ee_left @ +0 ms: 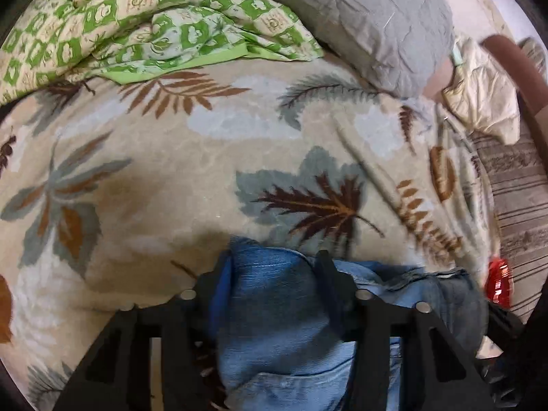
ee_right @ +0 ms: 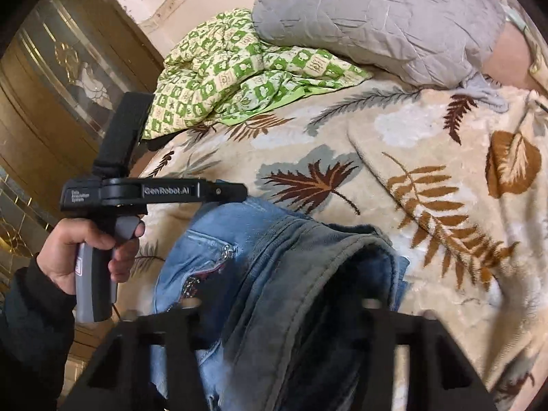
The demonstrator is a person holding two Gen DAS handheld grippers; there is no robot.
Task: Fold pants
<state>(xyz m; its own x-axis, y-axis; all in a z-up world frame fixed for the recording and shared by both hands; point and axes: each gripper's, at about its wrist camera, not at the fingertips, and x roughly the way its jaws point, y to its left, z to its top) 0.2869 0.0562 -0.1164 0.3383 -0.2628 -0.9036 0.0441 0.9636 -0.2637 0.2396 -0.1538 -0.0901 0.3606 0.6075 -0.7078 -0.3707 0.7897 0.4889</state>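
I am working over a bed covered by a beige blanket (ee_left: 164,157) printed with brown and grey-blue leaves; it fills most of both views and lies fairly flat, with a long shallow crease running toward its right side. At the far end a green-and-cream checked quilt (ee_left: 144,24) sits bunched on the left, and a grey quilted pillow (ee_left: 383,17) leans beside it on the right, their edges touching. Beyond the pillow I see a cream cushion (ee_left: 479,102) and a striped rug (ee_left: 517,205) on the floor past the bed's right edge, with something small and red (ee_left: 498,284) at that edge. To the left of the bed stands a dark wooden cabinet with gilt glass panels (ee_right: 58,78), close to the mattress side.

The jeans (ee_left: 281,311) are at the near edge of the blanket, lifted and bunched. My left gripper (ee_left: 270,274) is clamped on a thick fold of blue denim, which bulges up between its two fingers. My right gripper (ee_right: 284,304) grips the waistband end, denim packed between its jaws. From the right camera I see the left hand (ee_right: 85,253) wrapped round its grey handle, above the bed's left edge near the cabinet.

Ahead of both grippers the middle of the blanket lies open as far as the quilt and pillow.
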